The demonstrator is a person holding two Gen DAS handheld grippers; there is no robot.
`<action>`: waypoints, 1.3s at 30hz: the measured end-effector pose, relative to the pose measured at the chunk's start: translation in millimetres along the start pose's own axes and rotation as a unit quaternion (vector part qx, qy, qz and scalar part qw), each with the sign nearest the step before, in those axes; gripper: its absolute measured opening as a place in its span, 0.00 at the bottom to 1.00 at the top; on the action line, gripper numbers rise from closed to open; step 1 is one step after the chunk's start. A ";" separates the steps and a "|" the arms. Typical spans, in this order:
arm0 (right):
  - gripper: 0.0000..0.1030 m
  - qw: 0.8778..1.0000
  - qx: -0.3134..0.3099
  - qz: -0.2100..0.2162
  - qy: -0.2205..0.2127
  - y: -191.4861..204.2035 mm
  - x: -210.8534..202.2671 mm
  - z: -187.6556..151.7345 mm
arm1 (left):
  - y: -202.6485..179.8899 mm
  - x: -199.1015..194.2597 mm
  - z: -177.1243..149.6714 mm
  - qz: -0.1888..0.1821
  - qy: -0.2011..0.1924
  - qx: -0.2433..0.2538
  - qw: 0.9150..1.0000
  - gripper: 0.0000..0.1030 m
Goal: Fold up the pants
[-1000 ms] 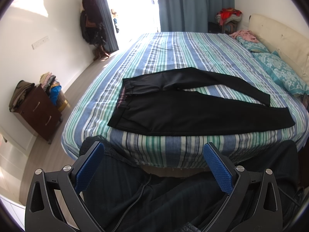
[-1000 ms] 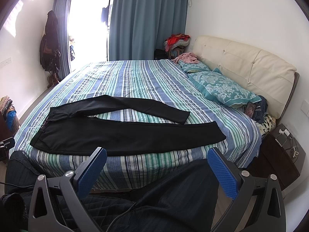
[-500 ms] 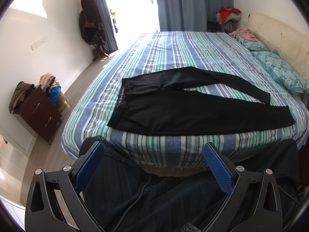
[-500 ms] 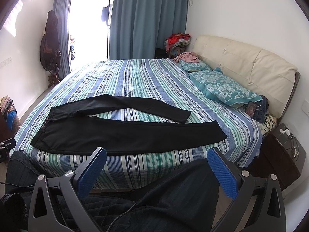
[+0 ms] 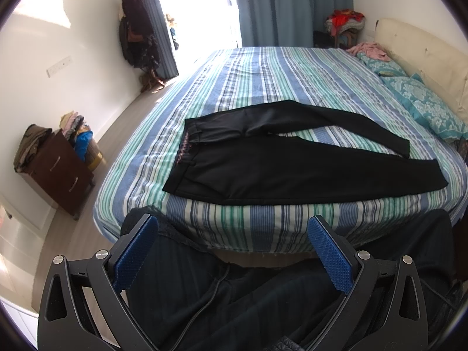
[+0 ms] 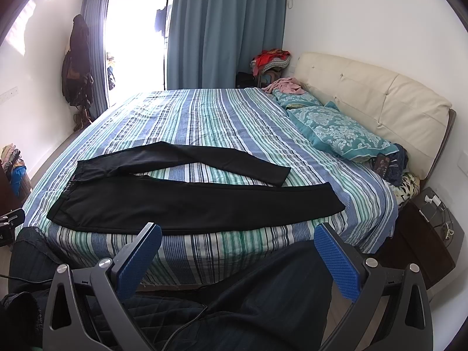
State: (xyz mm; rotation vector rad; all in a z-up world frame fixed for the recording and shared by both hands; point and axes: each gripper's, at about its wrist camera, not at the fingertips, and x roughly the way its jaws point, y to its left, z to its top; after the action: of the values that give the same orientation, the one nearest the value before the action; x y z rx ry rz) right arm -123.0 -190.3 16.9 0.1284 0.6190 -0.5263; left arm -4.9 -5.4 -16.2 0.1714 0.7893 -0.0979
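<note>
Black pants (image 5: 292, 161) lie flat on the striped bed (image 5: 263, 82) near its front edge, waistband to the left, the two legs spread apart toward the right; they also show in the right wrist view (image 6: 190, 201). My left gripper (image 5: 234, 234) is open and empty, held well back from the bed over a person's dark-clothed lap. My right gripper (image 6: 237, 242) is open and empty too, in front of the bed's front edge, apart from the pants.
Teal pillows (image 6: 336, 131) and a cream headboard (image 6: 380, 87) are at the right. A dark nightstand (image 6: 424, 234) stands at the bed's right, a wooden dresser (image 5: 55, 169) with clothes at the left. Curtains (image 6: 225, 29) and a bright window are behind the bed.
Both views have shifted only slightly; the pants lie as before and both grippers stay open.
</note>
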 end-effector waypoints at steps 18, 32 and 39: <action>1.00 1.000 -0.004 0.003 0.007 1.0 2.6 -1.5 | 1.3 1.1 -1.3 0.000 0.002 0.001 1.000 0.99; 1.00 1.000 -0.005 0.003 0.009 0.5 4.0 -2.5 | 2.3 3.2 -1.0 0.001 0.003 0.002 1.000 0.99; 1.00 1.000 -0.005 0.003 0.008 0.6 3.8 -2.7 | 3.0 3.0 -1.9 0.001 0.003 0.002 1.000 0.99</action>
State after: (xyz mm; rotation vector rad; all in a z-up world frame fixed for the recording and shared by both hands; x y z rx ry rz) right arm -121.4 -190.7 12.5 0.1252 0.6375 -0.5168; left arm -3.7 -2.1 -19.3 0.1770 0.7951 -0.0980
